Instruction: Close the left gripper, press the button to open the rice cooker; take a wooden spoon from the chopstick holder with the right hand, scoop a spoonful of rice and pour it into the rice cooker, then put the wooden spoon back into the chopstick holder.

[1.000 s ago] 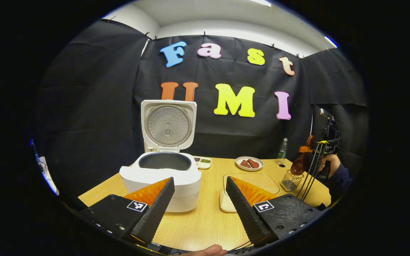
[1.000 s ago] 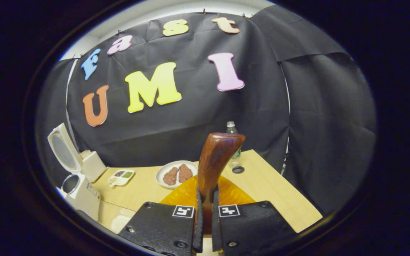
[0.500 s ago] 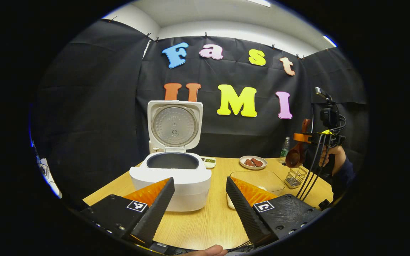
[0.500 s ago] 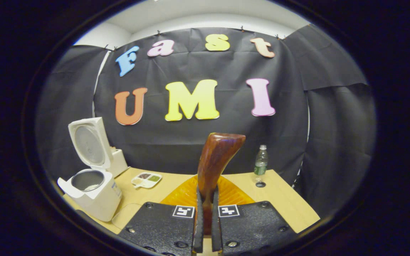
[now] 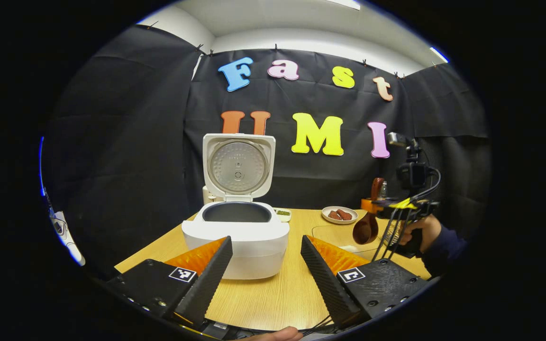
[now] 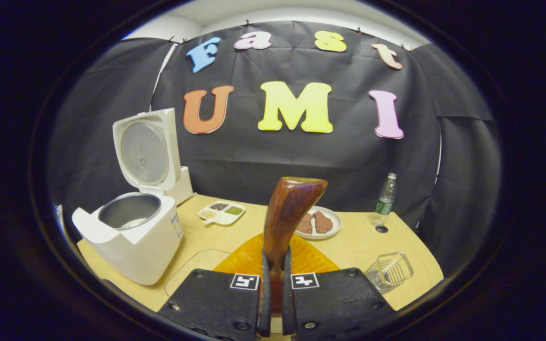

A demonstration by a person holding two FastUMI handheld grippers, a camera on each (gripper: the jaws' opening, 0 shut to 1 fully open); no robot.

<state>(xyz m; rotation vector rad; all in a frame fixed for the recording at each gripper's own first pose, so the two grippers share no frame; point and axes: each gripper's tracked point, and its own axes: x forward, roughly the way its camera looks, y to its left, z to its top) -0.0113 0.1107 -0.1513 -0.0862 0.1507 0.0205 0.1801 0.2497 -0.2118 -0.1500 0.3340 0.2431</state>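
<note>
rice cooker (image 5: pixel 236 232) lid up, pot exposed for pouring | right gripper (image 6: pixel 273 303) fingers clamped on wooden spoon (image 6: pixel 286 213) handle, bowl hanging over clear rice container (image 5: pixel 344 234), judged pre-scoop | left gripper (image 5: pixel 266 270) fingers apart, idle, holding nothing | chopstick holder (image 6: pixel 390 271) on table, awaiting spoon's return

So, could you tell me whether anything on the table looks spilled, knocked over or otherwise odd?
Nothing stands out. The rice cooker stands upright with its lid raised, the plate and bottle sit upright, and the right tongs hold the wooden spoon.
</note>
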